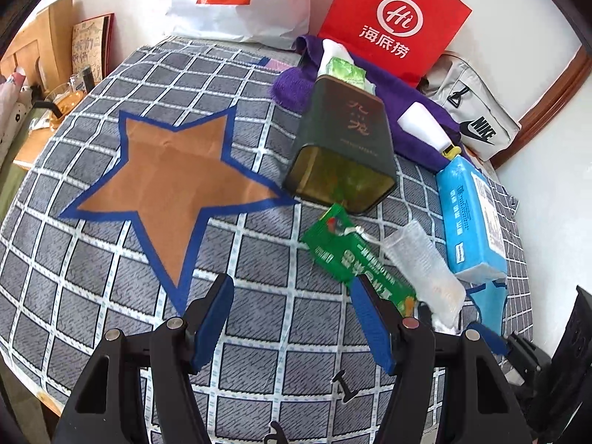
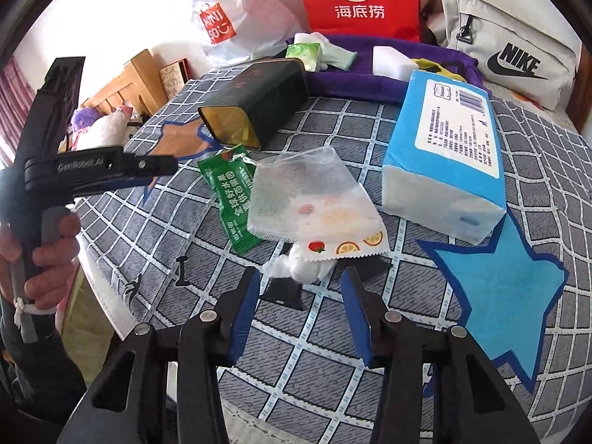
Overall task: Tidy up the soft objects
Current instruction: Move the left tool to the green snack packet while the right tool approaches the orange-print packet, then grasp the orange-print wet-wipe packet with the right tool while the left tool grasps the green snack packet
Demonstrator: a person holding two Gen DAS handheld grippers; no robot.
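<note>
A green snack packet lies on the checked cloth, partly under a clear fruit-print pouch. A blue tissue pack lies to their right. A white crumpled wad sits at the pouch's near edge. My left gripper is open and empty, its right finger over the packet's near end. My right gripper is open and empty, its jaws either side of the white wad, just in front of the pouch.
A dark open tin lies on its side behind the packet. An orange star and a blue star mark the cloth. A purple towel with small items, red bag, white bag and Nike pouch stand behind.
</note>
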